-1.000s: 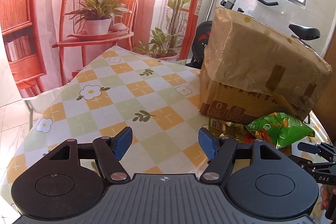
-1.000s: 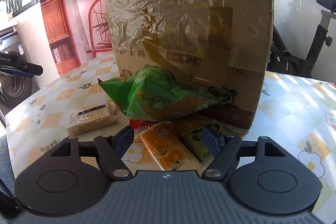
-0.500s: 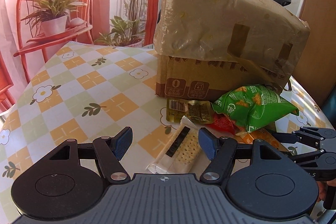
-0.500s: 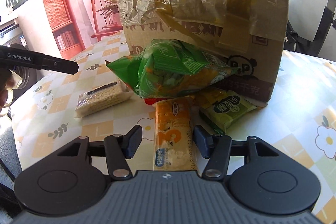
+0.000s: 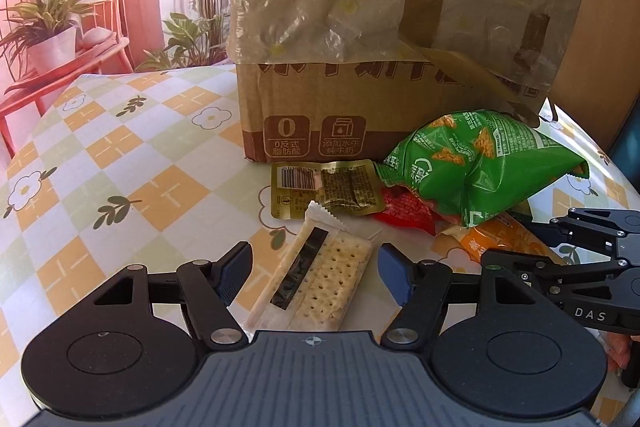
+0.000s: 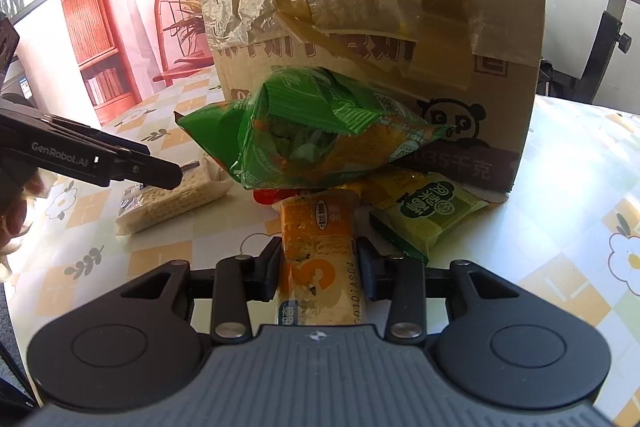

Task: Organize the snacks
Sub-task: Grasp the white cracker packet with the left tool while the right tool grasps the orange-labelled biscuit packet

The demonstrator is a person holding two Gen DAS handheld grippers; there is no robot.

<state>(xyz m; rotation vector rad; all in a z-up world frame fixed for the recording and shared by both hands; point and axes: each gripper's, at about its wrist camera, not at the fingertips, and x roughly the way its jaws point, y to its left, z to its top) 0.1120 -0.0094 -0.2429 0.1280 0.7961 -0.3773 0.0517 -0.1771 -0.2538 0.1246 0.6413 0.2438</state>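
Snacks (image 5: 476, 167) lie piled against the box (image 5: 360, 75). My right tool (image 6: 319, 269) has just been closing and grips the orange pack (image 6: 318, 247). My left tool (image 5: 314, 273) stands released around the crackers (image 5: 320, 283).

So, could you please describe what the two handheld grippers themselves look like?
Both are matte black. The left gripper has two round discs, a ribbed grey base, silver pivot pins and blue finger pads. The right gripper has the same build with dark pads. White "GenRobot.AI" and "DAS" lettering marks their sides.

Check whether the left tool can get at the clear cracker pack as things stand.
Probably yes: the left tool is open with the cracker pack lying flat between its fingers, uncovered by other snacks.
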